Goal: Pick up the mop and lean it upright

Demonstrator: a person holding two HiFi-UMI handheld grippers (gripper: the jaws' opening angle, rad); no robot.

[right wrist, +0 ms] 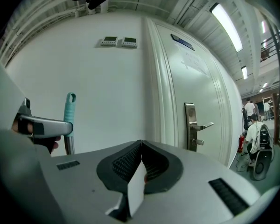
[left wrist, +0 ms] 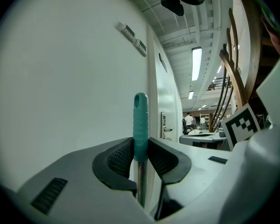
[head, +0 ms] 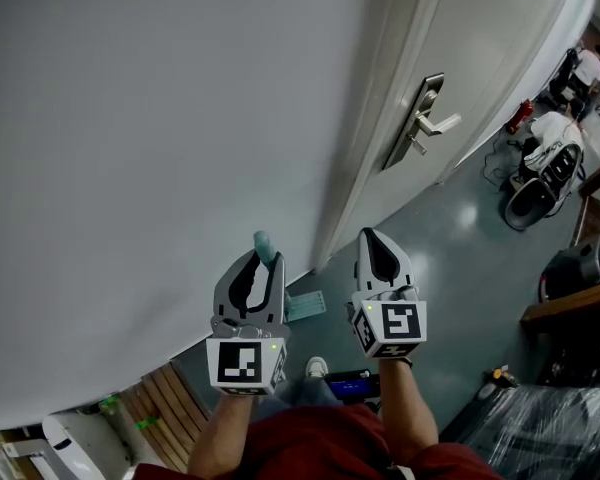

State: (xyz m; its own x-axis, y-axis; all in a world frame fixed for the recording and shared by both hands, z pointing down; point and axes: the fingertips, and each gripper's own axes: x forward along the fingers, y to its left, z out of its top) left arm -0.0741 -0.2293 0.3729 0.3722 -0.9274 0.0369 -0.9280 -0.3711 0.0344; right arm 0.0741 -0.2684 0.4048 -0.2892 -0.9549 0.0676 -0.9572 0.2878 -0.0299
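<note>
Item: mop handle (left wrist: 140, 125), teal grip, upright, pinched between the pads of my left gripper (head: 265, 259), near the white wall (head: 130, 148).
Right gripper (right wrist: 141, 154): pressed together, empty.
Handling: I tip the grip gently against the wall and release only once it rests steady.

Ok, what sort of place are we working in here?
Probably a workshop or lab hall, indoors. The ceiling is bare, with strip lights. There is a white door with a lever handle, and benches with people farther back.
</note>
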